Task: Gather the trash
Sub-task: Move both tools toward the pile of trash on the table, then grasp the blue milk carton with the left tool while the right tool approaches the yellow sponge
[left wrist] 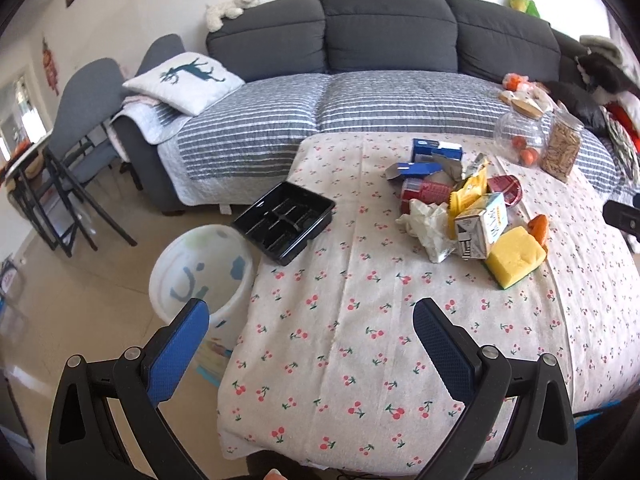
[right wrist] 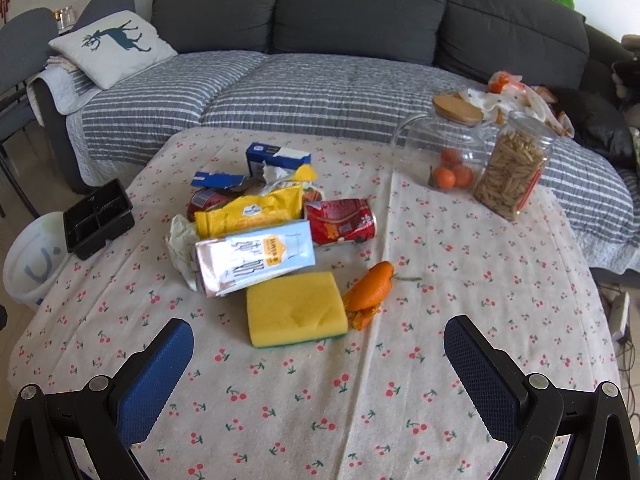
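Trash is heaped mid-desk point(right wrist: 400, 360), the white bin point(left wrist: 200, 268) set just beside its edge for dropping; both tools, left point(left wrist: 311, 320) and right point(right wrist: 319, 342), are held wide, empty.

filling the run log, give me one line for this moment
phase: start, nothing collected | left gripper: open, empty | right gripper: open, empty | trash pile: on table | white bin: on floor by table
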`<state>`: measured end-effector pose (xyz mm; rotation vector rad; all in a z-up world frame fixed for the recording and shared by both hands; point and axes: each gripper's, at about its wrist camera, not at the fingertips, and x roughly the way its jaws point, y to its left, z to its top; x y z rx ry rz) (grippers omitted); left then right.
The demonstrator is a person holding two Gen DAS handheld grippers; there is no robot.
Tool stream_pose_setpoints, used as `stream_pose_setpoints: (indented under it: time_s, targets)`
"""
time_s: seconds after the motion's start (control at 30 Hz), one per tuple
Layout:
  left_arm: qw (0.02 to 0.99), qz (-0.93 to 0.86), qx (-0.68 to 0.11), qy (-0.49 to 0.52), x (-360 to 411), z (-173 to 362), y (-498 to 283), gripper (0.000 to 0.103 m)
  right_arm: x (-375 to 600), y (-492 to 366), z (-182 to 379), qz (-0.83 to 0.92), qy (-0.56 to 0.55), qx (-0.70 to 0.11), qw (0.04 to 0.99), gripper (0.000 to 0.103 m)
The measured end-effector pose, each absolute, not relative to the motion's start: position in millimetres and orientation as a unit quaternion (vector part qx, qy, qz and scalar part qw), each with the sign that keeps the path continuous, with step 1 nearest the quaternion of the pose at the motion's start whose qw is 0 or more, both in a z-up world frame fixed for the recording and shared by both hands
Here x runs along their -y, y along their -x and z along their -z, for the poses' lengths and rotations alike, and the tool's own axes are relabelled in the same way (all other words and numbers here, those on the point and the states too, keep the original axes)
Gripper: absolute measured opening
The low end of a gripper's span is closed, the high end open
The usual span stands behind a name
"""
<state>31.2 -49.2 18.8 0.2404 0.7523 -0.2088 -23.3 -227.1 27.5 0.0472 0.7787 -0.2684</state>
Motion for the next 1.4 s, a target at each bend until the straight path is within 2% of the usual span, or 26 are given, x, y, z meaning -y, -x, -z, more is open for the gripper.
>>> stream_pose_setpoints:
  time_s: [0.03,0.23,0.33,0.4,0.53,0.7,1.0,1.2,1.27,1.4]
  targets:
    - [0.921,0.116,-0.353,-0.12,57,-22,-33,0.103,232,19,-32,0.132,-0.025,-0.38,0.915,0.103]
    - [0.873,0.222,-0.419,-0.114,110,-17,-72,0.102,277,-4,-37,0.126,-0.064,-0.407,0.903,0.103]
    - [0.85,0.268,-0.439,-0.116,140,-8,-90,0.085,305,-5,-25,0.135,-0.094,-0.41,0.897,0.103]
    - [0.837,0.296,-0.444,-0.121,163,-5,-102,0.067,326,-6,-10,0.141,-0.128,-0.427,0.884,0.103]
    - [0.811,0.337,-0.456,-0.145,205,0,-120,0.055,358,-9,5,0.126,-0.181,-0.445,0.868,0.103]
    - [0.781,0.353,-0.487,-0.169,239,22,-148,0.054,382,-13,11,0.141,-0.183,-0.451,0.862,0.103]
    - [0.743,0.335,-0.556,-0.162,245,65,-169,0.054,397,-28,26,0.124,-0.207,-0.469,0.849,0.103]
    - [0.741,0.322,-0.569,-0.151,235,65,-166,0.049,396,-33,33,0.117,-0.207,-0.484,0.842,0.103]
    - [0.745,0.32,-0.56,-0.17,235,64,-157,0.051,394,-34,36,0.111,-0.206,-0.49,0.84,0.103]
    - [0.74,0.324,-0.55,-0.212,239,70,-139,0.063,389,-34,40,0.105,-0.209,-0.499,0.834,0.103]
